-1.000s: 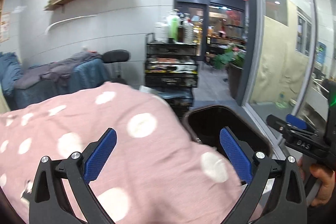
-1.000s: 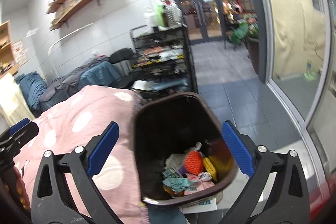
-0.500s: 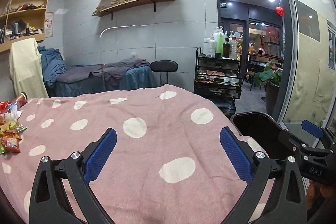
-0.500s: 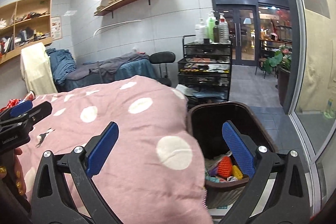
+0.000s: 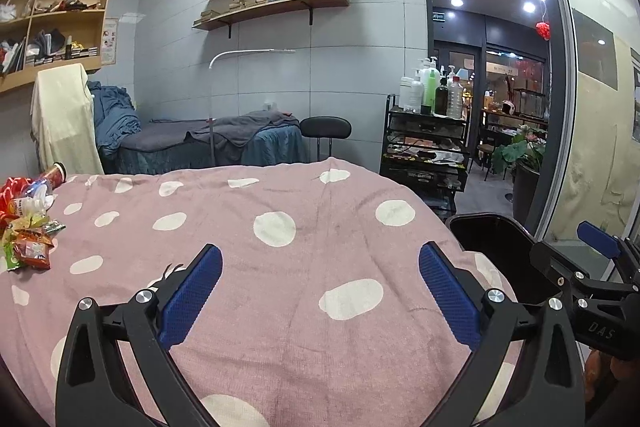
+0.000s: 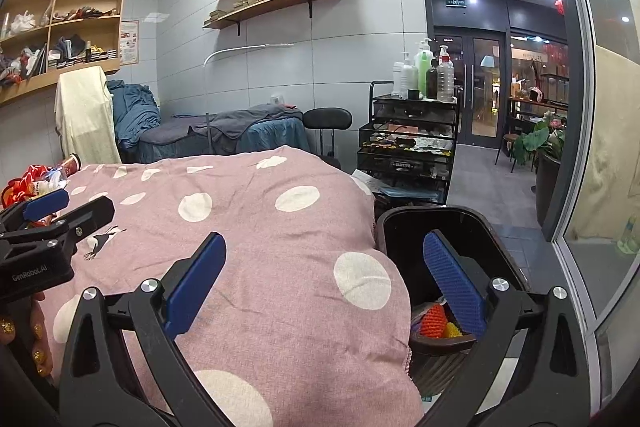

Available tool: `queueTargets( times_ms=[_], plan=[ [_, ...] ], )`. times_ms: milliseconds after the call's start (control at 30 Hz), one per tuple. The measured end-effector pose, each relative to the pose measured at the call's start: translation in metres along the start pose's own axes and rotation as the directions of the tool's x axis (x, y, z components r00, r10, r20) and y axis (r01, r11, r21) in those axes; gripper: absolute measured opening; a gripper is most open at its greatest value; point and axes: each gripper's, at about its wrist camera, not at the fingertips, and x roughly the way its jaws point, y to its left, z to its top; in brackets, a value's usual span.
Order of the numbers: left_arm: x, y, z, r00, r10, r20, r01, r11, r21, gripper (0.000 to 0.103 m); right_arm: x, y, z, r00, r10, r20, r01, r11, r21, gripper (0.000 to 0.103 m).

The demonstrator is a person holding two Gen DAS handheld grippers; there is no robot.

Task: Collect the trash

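Observation:
A heap of snack wrappers and a tube can [image 5: 28, 223] lies at the far left of the pink polka-dot bedcover [image 5: 280, 247]; the right wrist view shows the heap [image 6: 38, 179] behind the other gripper. A dark bin [image 6: 444, 239] stands at the bed's right corner, with coloured trash [image 6: 434, 321] inside. My left gripper [image 5: 320, 291] hovers open and empty above the cover. My right gripper [image 6: 324, 279] is open and empty over the bed corner, its right finger above the bin. The bin [image 5: 496, 247] also appears at the right in the left wrist view.
A black wire cart [image 6: 408, 143] topped with bottles stands behind the bin beside a stool [image 6: 328, 119]. A second bed with grey and blue covers [image 5: 216, 139] lines the back wall. A glass partition [image 6: 600, 147] and open doorway lie right. A person's hand [image 6: 24, 335] holds the left gripper.
Both grippers have swung left and lifted away from the bin. More of the bedcover and the wrapper heap at the far left has come into view. Both stay open.

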Motion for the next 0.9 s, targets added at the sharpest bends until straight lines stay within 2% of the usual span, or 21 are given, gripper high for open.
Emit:
queueTargets(
  times_ms=[333, 900],
  plan=[
    [-0.002, 0.008, 0.000, 1.000, 0.015, 0.025, -0.014, 0.999, -0.029, 0.098, 0.001, -0.006, 0.003, 1.000, -0.002, -0.001, 0.002, 1.000, 0.006, 0.098],
    [-0.001, 0.014, -0.002, 0.999, 0.021, 0.024, -0.020, 0.999, -0.042, 0.098, 0.002, -0.005, 0.002, 1.000, 0.007, -0.009, -0.007, 1.000, 0.004, 0.098]
  ],
)
